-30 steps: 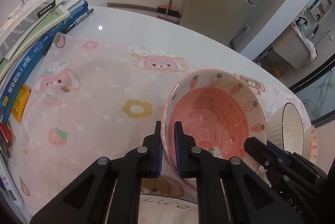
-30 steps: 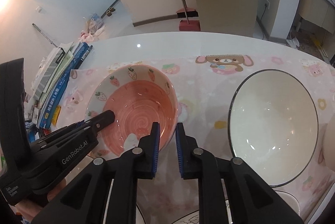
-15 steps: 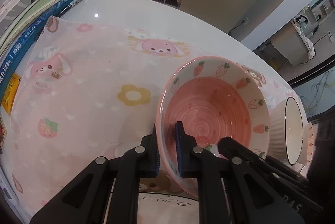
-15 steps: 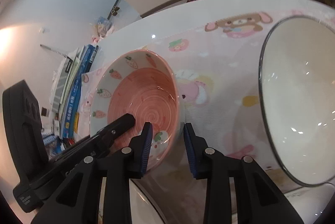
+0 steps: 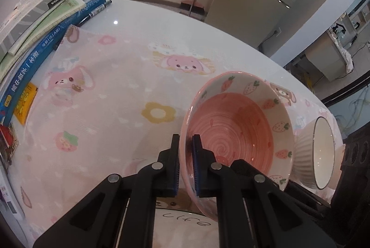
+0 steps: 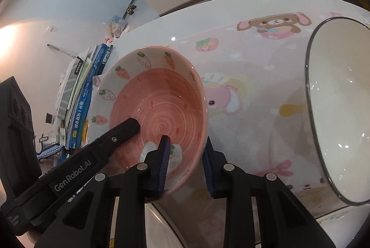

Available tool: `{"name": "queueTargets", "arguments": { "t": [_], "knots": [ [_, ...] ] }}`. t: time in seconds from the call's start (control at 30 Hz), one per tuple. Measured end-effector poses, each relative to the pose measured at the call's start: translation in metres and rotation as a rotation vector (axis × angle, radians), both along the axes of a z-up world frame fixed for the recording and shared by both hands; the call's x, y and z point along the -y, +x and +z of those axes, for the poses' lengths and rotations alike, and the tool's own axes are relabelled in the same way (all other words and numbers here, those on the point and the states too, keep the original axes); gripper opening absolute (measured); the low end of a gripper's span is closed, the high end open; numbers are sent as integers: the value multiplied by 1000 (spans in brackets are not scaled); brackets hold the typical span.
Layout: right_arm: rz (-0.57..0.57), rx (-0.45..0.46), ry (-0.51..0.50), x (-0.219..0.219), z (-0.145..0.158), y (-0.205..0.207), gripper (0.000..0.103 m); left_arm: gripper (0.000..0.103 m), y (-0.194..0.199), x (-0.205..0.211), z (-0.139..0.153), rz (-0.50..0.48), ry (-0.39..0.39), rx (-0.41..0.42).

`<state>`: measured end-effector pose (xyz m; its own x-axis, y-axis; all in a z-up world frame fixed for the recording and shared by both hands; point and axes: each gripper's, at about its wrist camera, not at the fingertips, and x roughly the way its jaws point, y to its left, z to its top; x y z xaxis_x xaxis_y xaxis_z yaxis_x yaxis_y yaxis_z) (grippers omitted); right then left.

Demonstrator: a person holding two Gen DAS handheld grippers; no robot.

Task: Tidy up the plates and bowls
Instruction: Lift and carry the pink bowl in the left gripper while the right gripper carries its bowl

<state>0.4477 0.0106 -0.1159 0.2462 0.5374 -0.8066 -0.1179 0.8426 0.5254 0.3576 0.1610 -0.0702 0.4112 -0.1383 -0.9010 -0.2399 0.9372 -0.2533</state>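
Note:
A pink strawberry-patterned bowl (image 5: 240, 132) is tilted and lifted off the pink cartoon tablecloth (image 5: 104, 97). My left gripper (image 5: 185, 164) is shut on its left rim. The bowl also shows in the right wrist view (image 6: 159, 104), where my right gripper (image 6: 186, 167) is open with its jaws astride the bowl's right rim, not pinching it. A white ribbed bowl with a dark rim (image 5: 321, 150) stands to the right; it also shows in the right wrist view (image 6: 340, 113). A plate with "Life" written on it (image 5: 185, 222) lies under the left gripper.
A stack of books and papers (image 5: 34, 23) lies along the table's left edge, with a pen (image 5: 97, 11) beside it. The white round table (image 5: 185, 32) extends past the cloth. A fridge and a broom stand beyond the table.
My right gripper has opened from shut and now straddles the pink bowl's right rim. The pink bowl has tipped up and risen in my left gripper.

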Motion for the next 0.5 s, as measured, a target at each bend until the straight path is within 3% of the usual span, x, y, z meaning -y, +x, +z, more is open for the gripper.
{"name": "queueTargets", "arguments": {
  "t": [0.2, 0.5],
  "knots": [
    [-11, 48, 15, 10, 24, -5, 29, 8, -6, -4, 17, -6, -46, 40],
    [-26, 167, 79, 37, 88, -25, 29, 8, -29, 5, 73, -37, -36, 189]
  ]
}}
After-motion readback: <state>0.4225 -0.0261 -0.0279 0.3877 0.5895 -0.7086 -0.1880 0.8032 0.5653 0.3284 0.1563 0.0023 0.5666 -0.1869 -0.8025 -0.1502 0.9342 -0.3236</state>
